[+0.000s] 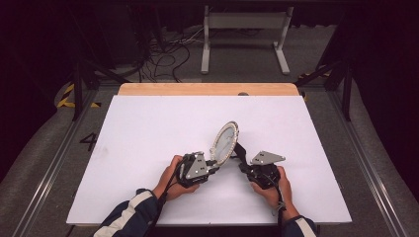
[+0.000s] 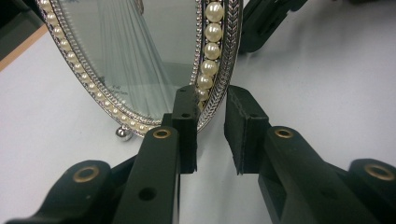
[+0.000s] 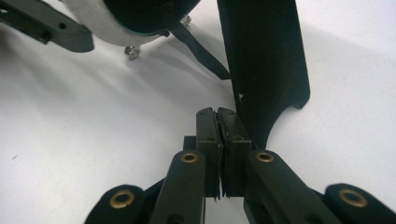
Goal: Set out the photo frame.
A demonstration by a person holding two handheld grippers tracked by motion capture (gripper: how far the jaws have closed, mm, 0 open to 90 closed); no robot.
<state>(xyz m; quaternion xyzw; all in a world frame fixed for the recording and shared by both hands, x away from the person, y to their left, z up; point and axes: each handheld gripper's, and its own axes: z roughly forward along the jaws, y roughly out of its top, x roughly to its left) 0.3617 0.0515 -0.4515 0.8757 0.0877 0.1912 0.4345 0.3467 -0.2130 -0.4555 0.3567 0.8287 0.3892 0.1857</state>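
standing a little right of the table's (image 1: 148, 128) centre, the oval pearl-rimmed mirror (image 1: 225, 142) leans back toward 1 o'clock on its small ball feet. at its 8 o'clock, the left tongs (image 2: 210, 126) have their jaws apart, straddling the pearl rim (image 2: 208, 60) near the bottom edge; the left pad seems to touch or nearly touch the rim, the right pad stands clear. at the mirror's 4 o'clock, the right tongs (image 3: 218, 135) are pressed together just beside the black back stand (image 3: 261, 60); whether they pinch its lower edge i cannot tell.

the step in hand looks like steadying the mirror while the stand is set. to do it well, close the left tongs gently on the metal rim, not the glass, keep the feet planted, and move the stand slowly so the frame does not tip.
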